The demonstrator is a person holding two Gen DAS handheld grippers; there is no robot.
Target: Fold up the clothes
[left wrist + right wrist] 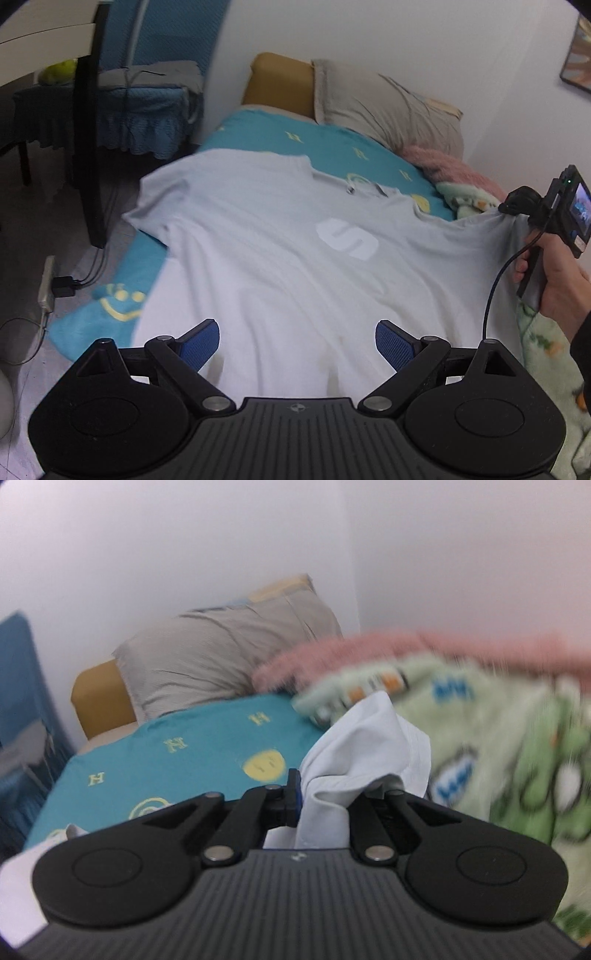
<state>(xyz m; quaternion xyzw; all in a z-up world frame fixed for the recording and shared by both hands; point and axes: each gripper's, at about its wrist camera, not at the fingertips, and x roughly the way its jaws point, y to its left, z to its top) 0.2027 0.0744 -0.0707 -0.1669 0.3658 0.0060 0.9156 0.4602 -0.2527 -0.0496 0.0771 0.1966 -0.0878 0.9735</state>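
Both claws show at the bottom of their own views. Left gripper (297, 345) fills the lower middle of the left wrist view with its blue-padded fingers (201, 345) spread wide, released, nothing between them; the white T-shirt (280, 258) lies beyond and beneath them, stretching up through the centre of the frame. The shirt is spread front-up over the teal bedsheet (280, 136), a white S-shaped logo (347, 238) right of centre and the collar toward the upper middle. Its left sleeve hangs over the bed edge at the left of the frame.

At the right edge of that view, the right gripper (511, 206), held in the person's right hand (554, 284), has the shirt's other sleeve pulled up off the bed, so the cloth rises in a taut ridge toward it.

In the right wrist view, the right gripper (327, 797) sits at lower centre, clenched on a bunch of the T-shirt (362, 746); the white cloth puffs up above and just right of the blue pad, hiding the right finger tip. Behind it lie the teal sheet (177, 746), a grey pillow (221, 657) at upper centre, a pink fuzzy blanket (369, 650) and a green patterned blanket (498, 738) on the right, blurred.
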